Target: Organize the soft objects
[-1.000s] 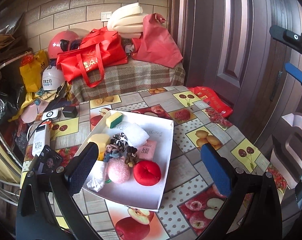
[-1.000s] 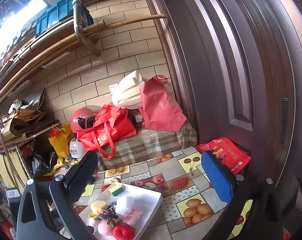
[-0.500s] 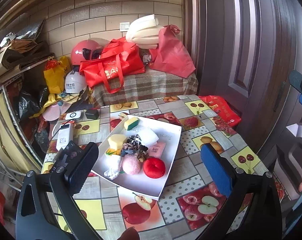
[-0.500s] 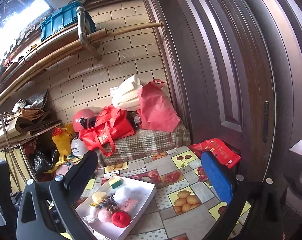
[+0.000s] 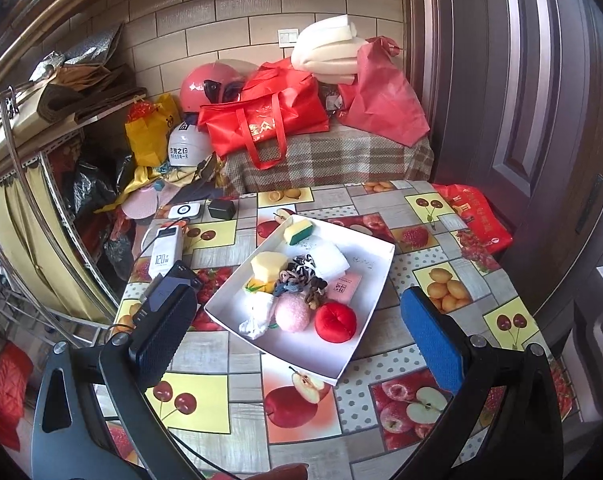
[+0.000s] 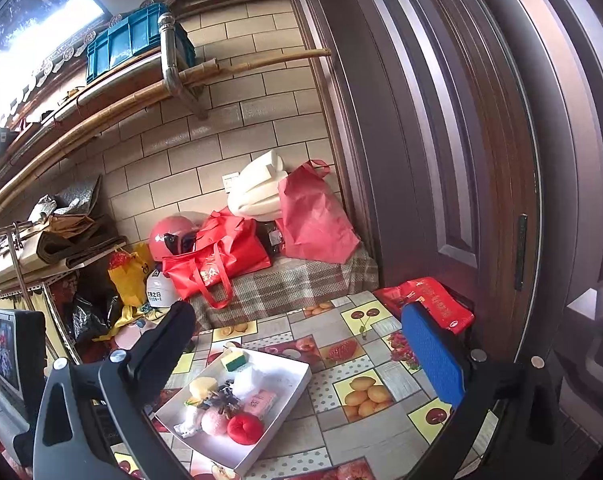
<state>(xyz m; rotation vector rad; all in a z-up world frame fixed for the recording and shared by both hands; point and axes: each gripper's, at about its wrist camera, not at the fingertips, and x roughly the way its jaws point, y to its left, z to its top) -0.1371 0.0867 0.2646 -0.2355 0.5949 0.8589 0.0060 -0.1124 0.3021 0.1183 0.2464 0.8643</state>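
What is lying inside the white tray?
The white tray holds a red cushion, pink puff, hair ties and sponge. Anything beneath them is hidden.

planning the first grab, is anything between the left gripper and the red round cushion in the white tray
Nothing visible blocks it. The left gripper is open above the table, and the red round cushion lies exposed at the near end of the white tray. The pink puff sits right beside it, apparently touching.
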